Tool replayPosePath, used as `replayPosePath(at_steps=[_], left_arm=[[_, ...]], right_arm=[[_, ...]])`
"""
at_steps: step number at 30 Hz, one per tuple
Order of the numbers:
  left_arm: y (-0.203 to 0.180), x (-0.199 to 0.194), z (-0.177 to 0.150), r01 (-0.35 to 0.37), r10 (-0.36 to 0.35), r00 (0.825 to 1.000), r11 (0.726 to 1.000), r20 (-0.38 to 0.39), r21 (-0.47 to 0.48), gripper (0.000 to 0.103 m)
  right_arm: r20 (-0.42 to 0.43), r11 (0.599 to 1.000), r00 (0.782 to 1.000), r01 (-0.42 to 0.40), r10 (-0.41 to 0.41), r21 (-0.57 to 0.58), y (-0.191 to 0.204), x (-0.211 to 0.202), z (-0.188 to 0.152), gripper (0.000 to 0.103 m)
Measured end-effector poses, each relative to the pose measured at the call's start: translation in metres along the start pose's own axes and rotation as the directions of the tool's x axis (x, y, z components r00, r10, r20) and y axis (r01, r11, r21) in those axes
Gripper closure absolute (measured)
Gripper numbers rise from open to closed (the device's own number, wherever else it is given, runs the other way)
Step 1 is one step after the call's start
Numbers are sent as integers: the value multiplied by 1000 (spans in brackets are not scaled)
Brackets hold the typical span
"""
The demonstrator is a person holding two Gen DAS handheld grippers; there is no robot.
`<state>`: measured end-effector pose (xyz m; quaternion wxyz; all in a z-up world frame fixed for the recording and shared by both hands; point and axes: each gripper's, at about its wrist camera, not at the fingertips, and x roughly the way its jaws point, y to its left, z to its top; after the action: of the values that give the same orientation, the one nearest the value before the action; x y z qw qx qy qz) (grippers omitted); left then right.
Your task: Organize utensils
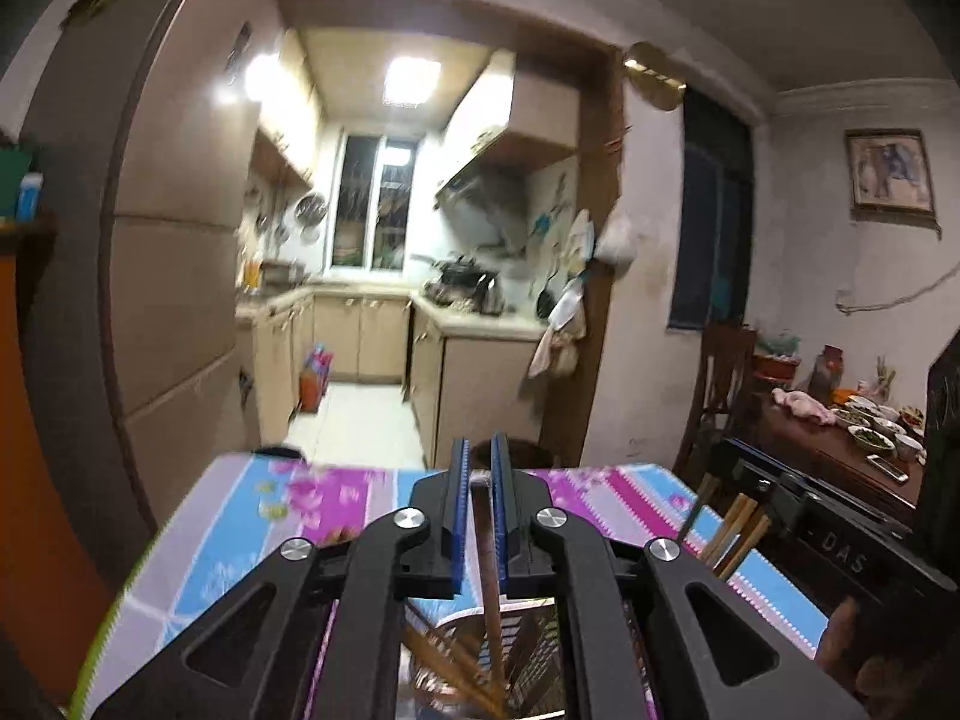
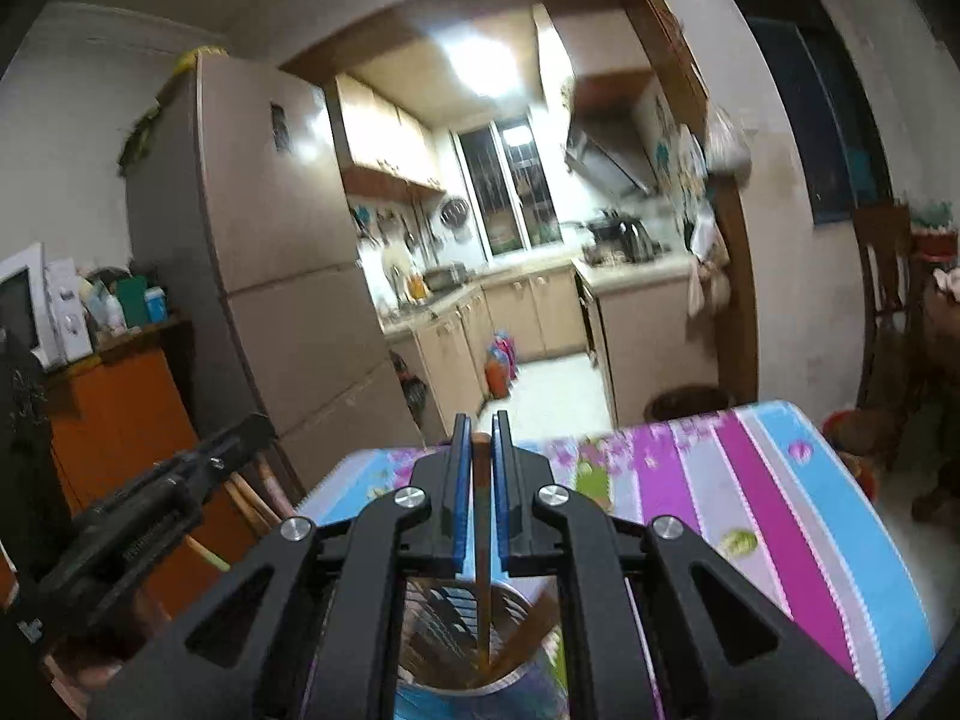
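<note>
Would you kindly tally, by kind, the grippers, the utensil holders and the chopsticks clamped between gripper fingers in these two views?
Grippers: 2, the left gripper and the right gripper.
Clamped chopsticks: 2, the left chopstick and the right chopstick.
Metal holder: 1.
Total: 5. The loose sticks inside the holder are too blurred to count.

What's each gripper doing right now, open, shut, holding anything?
Left gripper: shut on a chopstick above the metal holder.
Right gripper: shut on a chopstick standing in the holder.
</note>
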<state>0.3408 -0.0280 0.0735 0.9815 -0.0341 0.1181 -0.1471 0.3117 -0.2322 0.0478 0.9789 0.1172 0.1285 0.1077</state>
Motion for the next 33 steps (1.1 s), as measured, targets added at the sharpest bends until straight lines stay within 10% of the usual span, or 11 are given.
replayPosePath(at_steps=[5,10,13,17,24,28,33], left_arm=[[12,-31,15,-18,17,999,1000,42,7,88],[16,-121,37,-92,79,975,994,209,50,41],[11,-190,36,-215,171,921,972,349,91,6],[-1,-271,21,-357,266,846,926,463,121,4],[-20,-320,-29,-332,302,920,939,249,92,4],[-45,-307,-86,-357,329,930,914,166,193,4],[-65,-285,-147,-244,251,968,950,-12,197,4]], right_arm=[[73,997,996,53,-57,49,-24,-41,12,76],[214,987,964,161,-160,16,-51,-128,31,50],[291,970,928,242,-230,-4,-57,-190,27,13],[353,933,878,359,-324,-36,-45,-262,-1,5],[263,856,842,508,-470,-96,-11,-304,-58,5],[237,889,867,457,-439,-27,6,-310,-94,5],[136,878,878,472,-460,-77,36,-288,-129,5]])
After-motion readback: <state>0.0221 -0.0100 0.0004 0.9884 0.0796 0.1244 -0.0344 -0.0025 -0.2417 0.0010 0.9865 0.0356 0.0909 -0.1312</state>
